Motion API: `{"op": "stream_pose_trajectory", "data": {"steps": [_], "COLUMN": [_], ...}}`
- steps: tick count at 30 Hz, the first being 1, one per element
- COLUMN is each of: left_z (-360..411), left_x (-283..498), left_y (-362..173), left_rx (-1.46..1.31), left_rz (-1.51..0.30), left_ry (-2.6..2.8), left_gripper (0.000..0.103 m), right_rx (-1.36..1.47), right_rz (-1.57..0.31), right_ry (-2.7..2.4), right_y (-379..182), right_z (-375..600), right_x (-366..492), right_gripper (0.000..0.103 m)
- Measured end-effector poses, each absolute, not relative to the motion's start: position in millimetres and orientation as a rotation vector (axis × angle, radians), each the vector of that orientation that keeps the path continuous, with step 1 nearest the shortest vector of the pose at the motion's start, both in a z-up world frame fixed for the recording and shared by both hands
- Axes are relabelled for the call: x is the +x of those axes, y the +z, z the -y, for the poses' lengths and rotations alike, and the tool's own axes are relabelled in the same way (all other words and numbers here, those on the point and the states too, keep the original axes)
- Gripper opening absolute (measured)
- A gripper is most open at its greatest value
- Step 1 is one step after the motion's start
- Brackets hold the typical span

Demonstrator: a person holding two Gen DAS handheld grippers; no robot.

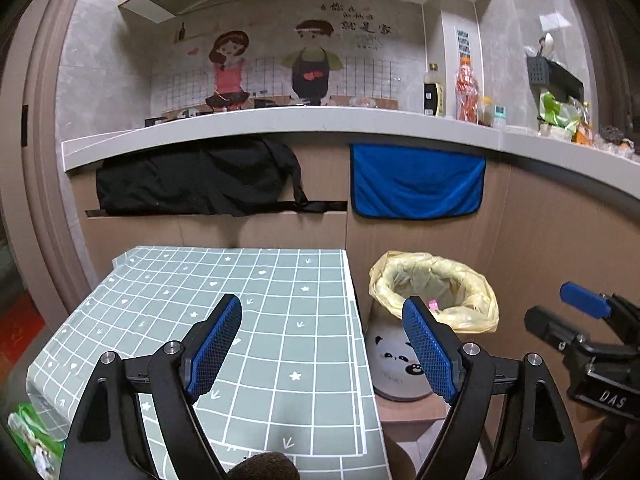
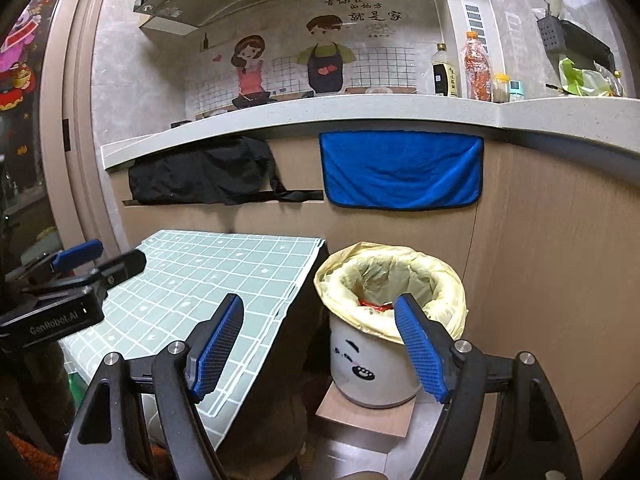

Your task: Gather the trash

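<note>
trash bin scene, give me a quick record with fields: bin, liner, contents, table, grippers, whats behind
bin: white trash bin with a cartoon face, standing on a brown board on the floor, right of the table
liner: yellow bag folded over the rim
contents: something red inside; rest unclear
table: green grid-pattern cover, no loose trash visible on it
left gripper: open, empty, above the table's right edge
right gripper: open, empty, in front of the bin
behind: blue towel and black cloth hanging under the counter
</note>
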State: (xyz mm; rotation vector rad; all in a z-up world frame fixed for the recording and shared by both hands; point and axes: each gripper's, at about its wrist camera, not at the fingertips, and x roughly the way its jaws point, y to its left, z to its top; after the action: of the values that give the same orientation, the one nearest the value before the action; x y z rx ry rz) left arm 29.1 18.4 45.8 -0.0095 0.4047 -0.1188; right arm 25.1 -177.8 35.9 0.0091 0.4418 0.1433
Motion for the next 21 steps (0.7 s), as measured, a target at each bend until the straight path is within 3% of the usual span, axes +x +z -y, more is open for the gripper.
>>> {"op": "stream_pose_trajectory", "data": {"steps": [21], "left_z": [-37.2], "left_x": [8.1], "left_y": [47.2], "left_rx": [-0.048], "left_rz": [-0.398], "left_ry": [-0.111], "left_gripper": [0.083], "right_rx": [-0.032], "right_rz": [-0.444], "right_ry": [0.153], "right_y": [41.7], "right_z": [154.3], "right_x": [8.3], "right_gripper": [0.075]}}
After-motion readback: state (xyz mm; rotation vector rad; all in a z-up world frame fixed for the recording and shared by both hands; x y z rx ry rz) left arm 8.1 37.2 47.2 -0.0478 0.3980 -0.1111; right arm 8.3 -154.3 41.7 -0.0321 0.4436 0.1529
